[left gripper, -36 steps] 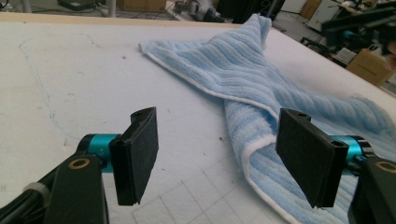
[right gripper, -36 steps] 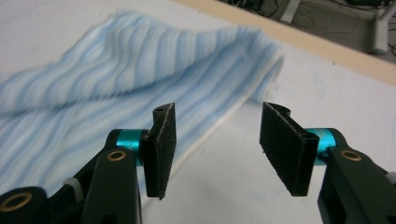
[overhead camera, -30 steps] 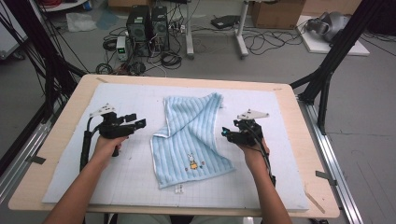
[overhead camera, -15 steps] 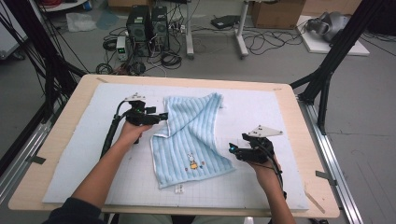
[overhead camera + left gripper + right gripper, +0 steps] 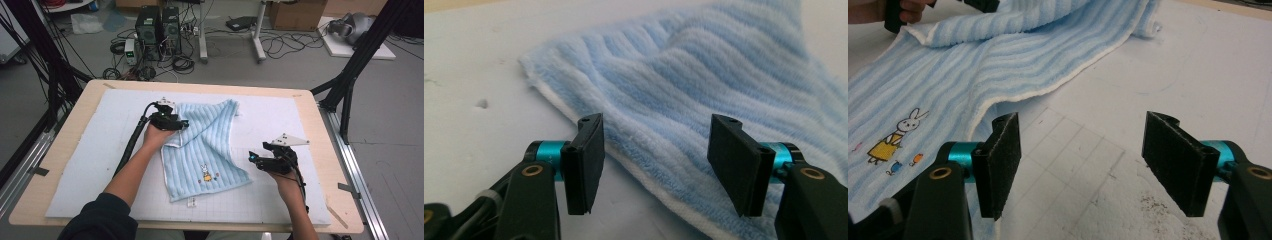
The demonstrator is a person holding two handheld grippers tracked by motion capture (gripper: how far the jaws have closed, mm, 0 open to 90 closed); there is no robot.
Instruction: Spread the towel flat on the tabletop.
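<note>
High view puts the light blue striped terry towel (image 5: pixel 205 150) rumpled at mid-frame on the white-padded tabletop (image 5: pixel 80 150); both the left tongs (image 5: pixel 176 123) and the right tongs (image 5: pixel 253 159) gape, so pinch the towel's hem squarely.

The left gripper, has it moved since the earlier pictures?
Yes. The left gripper went forward and right, from the bare mat to the towel's left edge.
</note>
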